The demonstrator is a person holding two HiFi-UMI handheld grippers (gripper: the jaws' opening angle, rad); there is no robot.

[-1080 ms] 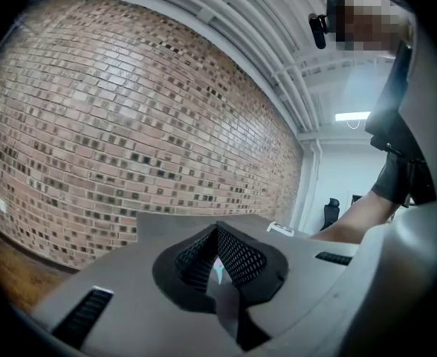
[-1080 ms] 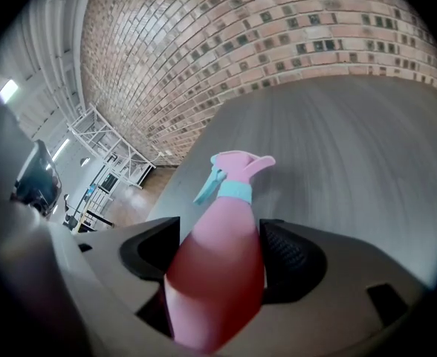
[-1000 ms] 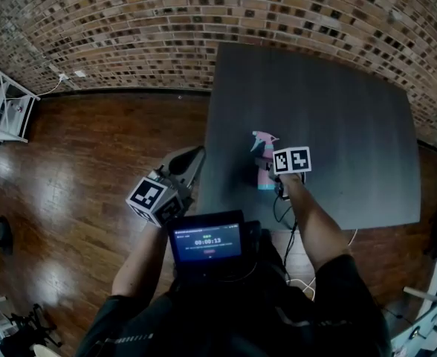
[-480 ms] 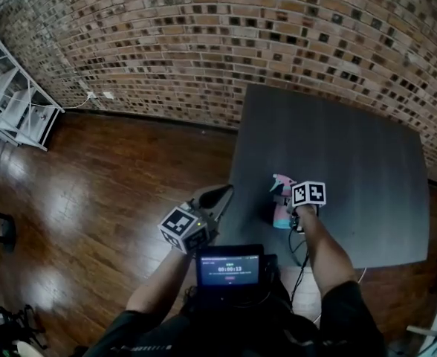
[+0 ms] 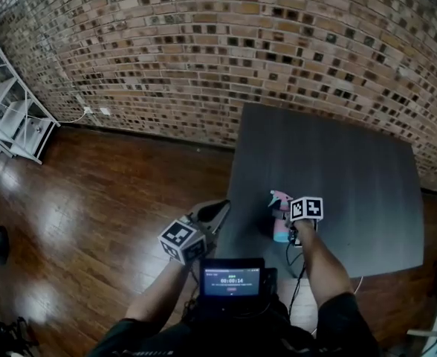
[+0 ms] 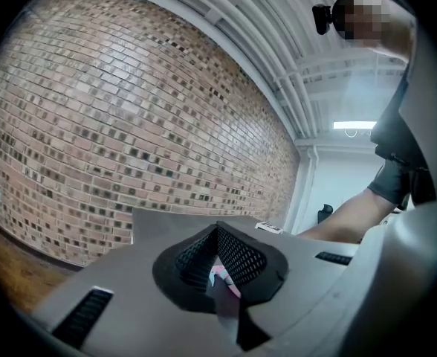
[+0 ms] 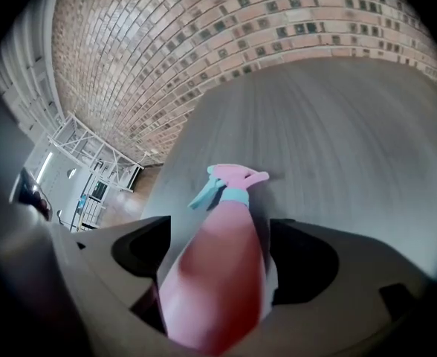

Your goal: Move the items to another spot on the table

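A person is working two hand-held grippers at a dark table (image 5: 337, 169) set against a brick wall. The right gripper (image 5: 290, 226) is opening its jaws around a pink spray bottle (image 7: 217, 274), which is filling the gap between them. A pale sliver is showing beside the bottle on one side, so the pads seem to be letting go rather than pressing. The bottle is sitting on the table near its front-left corner, its pink trigger head and teal collar pointing away from the person. Whether it is standing or lying is not clear from these views. The left gripper (image 5: 219, 209) is hanging off the table's left edge over the wooden floor, its jaws closed together and empty.

The bottle is likely light, stiff plastic with a smooth, rounded body that could slip or roll in a loose grip. Any liquid inside would be shifting its weight. The safest hold looks to be across the wide body just below the collar, not on the thin trigger.
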